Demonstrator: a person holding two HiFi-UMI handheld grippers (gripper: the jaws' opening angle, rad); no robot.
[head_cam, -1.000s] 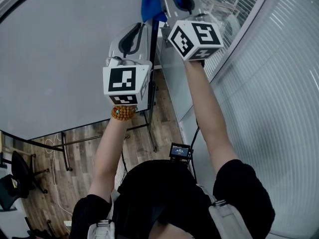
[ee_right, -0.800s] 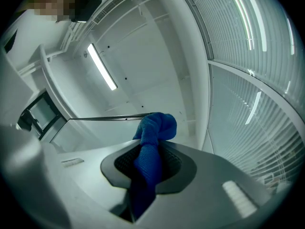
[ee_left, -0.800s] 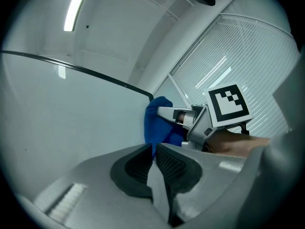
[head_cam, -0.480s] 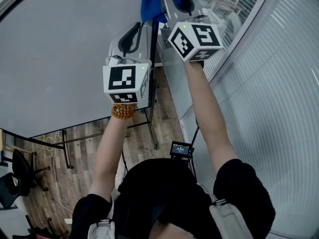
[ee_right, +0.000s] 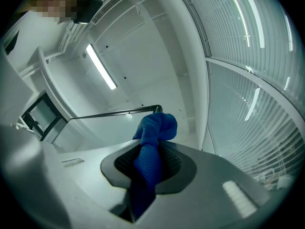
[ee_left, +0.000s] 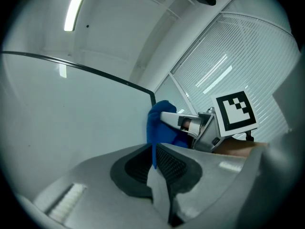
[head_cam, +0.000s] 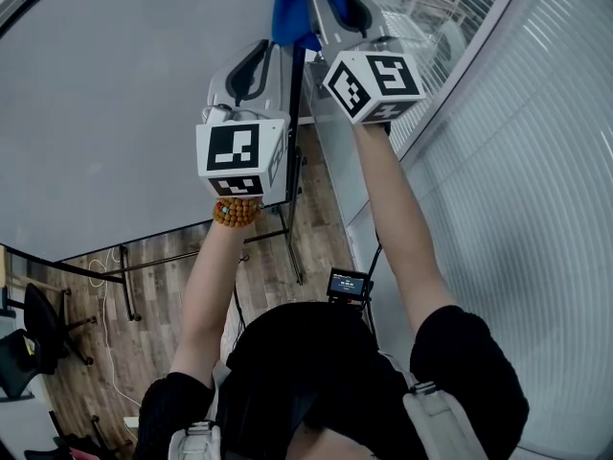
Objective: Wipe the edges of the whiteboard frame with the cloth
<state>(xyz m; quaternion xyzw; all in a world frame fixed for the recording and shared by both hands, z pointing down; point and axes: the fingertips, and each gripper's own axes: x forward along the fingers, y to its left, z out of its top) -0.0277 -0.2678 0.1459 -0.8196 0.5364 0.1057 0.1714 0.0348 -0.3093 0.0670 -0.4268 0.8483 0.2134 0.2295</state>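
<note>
**Cloth at the frame's top corner, right gripper leading**

The blue cloth point(ee_right: 155, 130) is pinched lengthwise in the right gripper point(ee_right: 150, 149). Its jaws are closed on it, and a bunched knob of cloth sticks out past the tips. In the right gripper view that knob sits just in front of the upper right corner of the dark whiteboard frame point(ee_right: 114, 112); I cannot tell whether it touches. From the corner, one frame edge runs off to the left. In the head view the other runs down between the two grippers toward the person, so a wipe would likely follow one of those lines.

The left gripper point(ee_left: 155, 151) is lower, beside the white board point(head_cam: 115, 113), farther from the corner. Its jaws are drawn almost together with nothing between them.

Window blinds point(head_cam: 536, 161) fill the right side. No brand or wording can be read; the cubes carry only black-and-white squares.
</note>
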